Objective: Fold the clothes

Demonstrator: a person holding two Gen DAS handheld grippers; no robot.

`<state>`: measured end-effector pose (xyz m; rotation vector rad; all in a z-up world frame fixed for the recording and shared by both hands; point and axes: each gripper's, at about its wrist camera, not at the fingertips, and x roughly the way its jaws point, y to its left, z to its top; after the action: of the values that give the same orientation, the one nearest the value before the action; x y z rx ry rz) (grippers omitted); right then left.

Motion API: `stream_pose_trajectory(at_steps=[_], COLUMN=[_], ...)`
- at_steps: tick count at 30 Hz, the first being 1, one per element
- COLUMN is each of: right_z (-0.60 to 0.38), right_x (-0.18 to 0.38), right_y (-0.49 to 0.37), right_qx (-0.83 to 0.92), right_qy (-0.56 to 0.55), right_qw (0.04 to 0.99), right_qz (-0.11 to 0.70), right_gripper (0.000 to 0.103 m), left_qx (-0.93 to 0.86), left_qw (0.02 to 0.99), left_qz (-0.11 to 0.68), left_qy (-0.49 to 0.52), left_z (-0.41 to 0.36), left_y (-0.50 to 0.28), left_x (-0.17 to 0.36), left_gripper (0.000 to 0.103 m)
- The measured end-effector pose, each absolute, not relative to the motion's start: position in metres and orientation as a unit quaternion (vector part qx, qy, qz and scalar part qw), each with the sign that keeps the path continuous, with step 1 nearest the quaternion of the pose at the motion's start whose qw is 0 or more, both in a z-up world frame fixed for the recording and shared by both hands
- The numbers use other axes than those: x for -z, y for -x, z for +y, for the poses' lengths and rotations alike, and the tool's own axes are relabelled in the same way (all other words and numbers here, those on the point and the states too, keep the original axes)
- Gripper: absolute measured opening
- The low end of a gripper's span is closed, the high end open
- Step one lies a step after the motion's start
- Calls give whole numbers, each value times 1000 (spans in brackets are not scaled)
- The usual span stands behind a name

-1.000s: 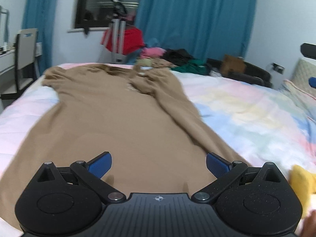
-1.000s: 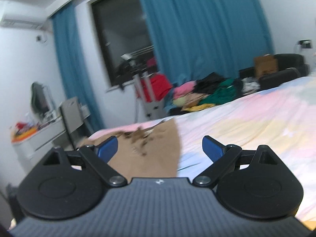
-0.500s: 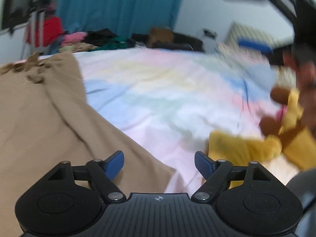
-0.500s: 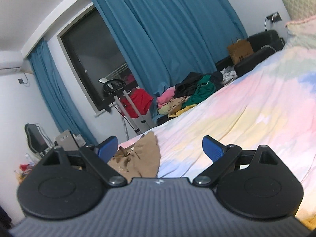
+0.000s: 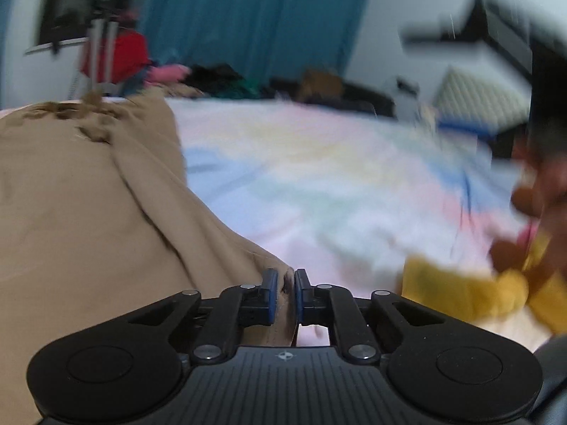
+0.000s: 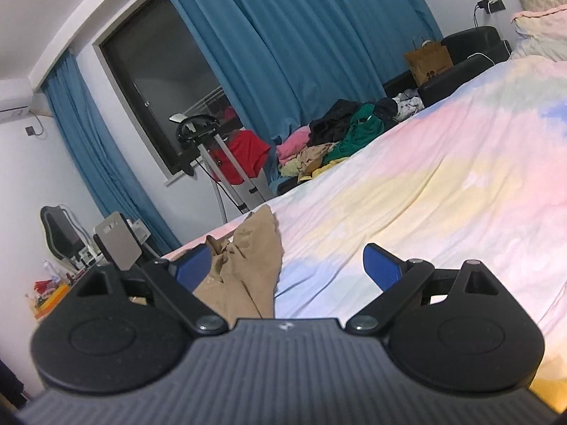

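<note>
A tan garment [image 5: 88,212] lies spread flat on the pastel bedsheet [image 5: 319,184], filling the left half of the left wrist view. My left gripper [image 5: 283,283] is at its near right corner; the jaws are closing, and a fold of tan fabric is pinched between the blue pads. In the right wrist view the same tan garment [image 6: 248,265] shows as a narrow strip beyond the left finger. My right gripper [image 6: 283,265] stands open above the bedsheet [image 6: 443,184] with nothing between its fingers. The left wrist view is blurred.
A yellow garment [image 5: 460,290] lies on the bed at the right, beside a blurred hand [image 5: 531,194]. Beyond the bed's far edge are a pile of clothes [image 6: 336,141], a metal stand [image 6: 212,163], a chair [image 6: 117,244] and a paper bag [image 6: 428,58].
My left gripper swung right from the garment's middle to its near right corner and closed on the fabric. The right gripper rolled and dropped a little, staying open.
</note>
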<state>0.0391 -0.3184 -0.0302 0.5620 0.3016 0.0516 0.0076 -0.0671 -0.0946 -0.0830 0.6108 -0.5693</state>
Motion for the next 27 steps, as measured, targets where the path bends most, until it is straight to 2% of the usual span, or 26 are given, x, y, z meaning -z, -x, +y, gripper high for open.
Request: stream_pose_trajectory(at_steps=[8, 14, 19, 20, 21, 22, 24, 26, 27], right_z=[-310, -298, -285, -282, -280, -277, -273, -269, -267], right_x=[30, 30, 31, 31, 31, 31, 30, 29, 29], right_y=[-40, -43, -47, -47, -47, -47, -45, -44, -43], right_qx=[-33, -43, -51, -52, -55, -57, -62, -67, -70], right_qy=[-266, -249, -225, -220, -217, -215, -209, -203, -200], right_qw=[950, 951, 953, 953, 953, 953, 955, 956, 957], right_qz=[162, 179, 198, 201, 204, 205, 203, 199, 198], right_gripper=[94, 94, 94, 94, 94, 94, 94, 94, 94], left_qx=[203, 87, 74, 75, 77, 78, 80, 89, 95], left_qw=[926, 923, 910, 910, 910, 913, 921, 929, 932], left_qz=[282, 350, 390, 392, 394, 390, 376, 356, 348], left_qy=[150, 136, 120, 110, 101, 89, 68, 53, 46], left_z=[30, 86, 90, 87, 84, 80, 70, 61, 56], left_y=[22, 19, 8, 7, 6, 6, 9, 12, 13], left_x=[47, 65, 77, 77, 76, 74, 67, 58, 52], left_gripper=[8, 8, 10, 13, 24, 39, 60, 70, 79])
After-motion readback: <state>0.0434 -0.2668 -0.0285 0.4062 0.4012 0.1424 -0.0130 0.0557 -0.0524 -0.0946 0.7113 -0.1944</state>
